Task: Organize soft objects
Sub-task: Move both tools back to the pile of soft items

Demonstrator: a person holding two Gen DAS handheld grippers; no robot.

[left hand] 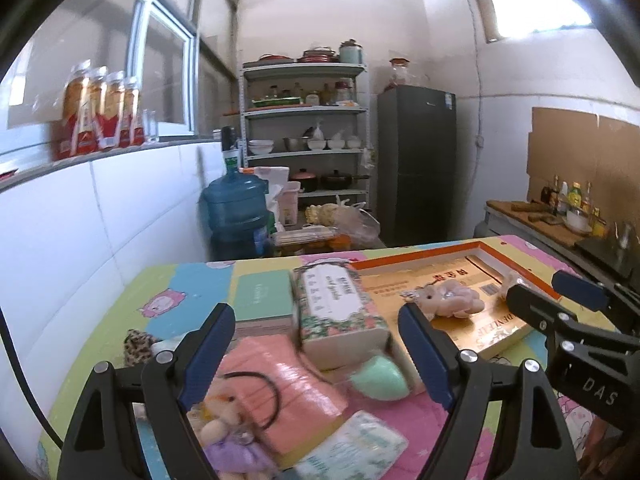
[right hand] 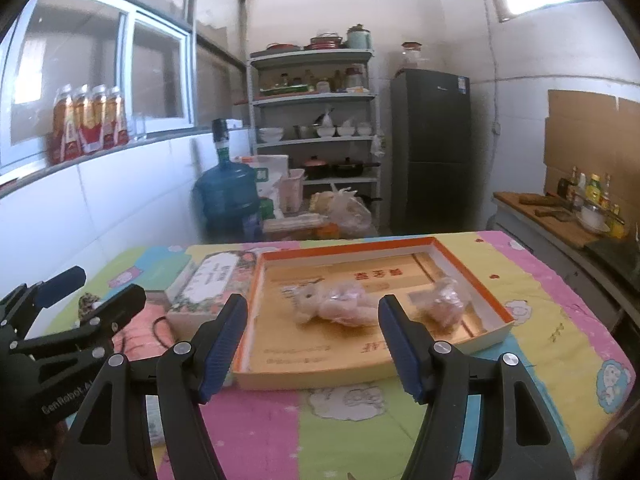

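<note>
My left gripper [left hand: 320, 352] is open and empty above a pile of soft things: a folded pink towel [left hand: 280, 392], a mint green sponge [left hand: 380, 378], a small plush doll in purple [left hand: 228, 436], a tissue pack [left hand: 356, 448] and a black hair band [left hand: 260, 396]. My right gripper [right hand: 312, 344] is open and empty, in front of an orange-rimmed cardboard tray [right hand: 472, 280]. In the tray lie a bagged pink plush bunny [right hand: 336, 300] and a second bagged plush [right hand: 444, 300]. The bunny also shows in the left wrist view [left hand: 448, 300].
A floral tissue box [left hand: 340, 308] and a green notebook stack [left hand: 262, 300] stand left of the tray on the colourful cartoon mat [right hand: 560, 300]. A leopard scrunchie [left hand: 138, 344] lies at the left. Behind the table are a water jug [right hand: 228, 196], shelves [right hand: 316, 136] and a fridge [right hand: 436, 148].
</note>
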